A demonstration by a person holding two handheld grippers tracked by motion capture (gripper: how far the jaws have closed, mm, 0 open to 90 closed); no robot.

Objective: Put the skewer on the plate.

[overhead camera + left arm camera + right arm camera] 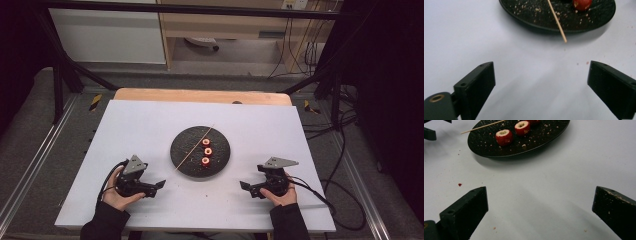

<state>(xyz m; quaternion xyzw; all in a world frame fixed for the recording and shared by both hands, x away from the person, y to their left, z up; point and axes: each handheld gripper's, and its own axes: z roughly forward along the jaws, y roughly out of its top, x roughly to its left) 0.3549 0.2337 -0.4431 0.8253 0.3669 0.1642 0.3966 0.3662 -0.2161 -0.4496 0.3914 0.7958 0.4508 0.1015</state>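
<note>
1. Jaws on both your grippers stand spread, nothing between them.
2. Your skewer (194,147) lies across the black plate (220,160), beside three red pieces (206,151).
3. Your left gripper (159,186) and right gripper (244,186) flank the plate on the bench (150,120).

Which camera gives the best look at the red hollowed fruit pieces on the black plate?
The right gripper view: two red hollowed fruit pieces sit close, pale filling visible, a third partly cut off. The high view shows all three, tiny. The left gripper view catches one at its top edge.
</note>
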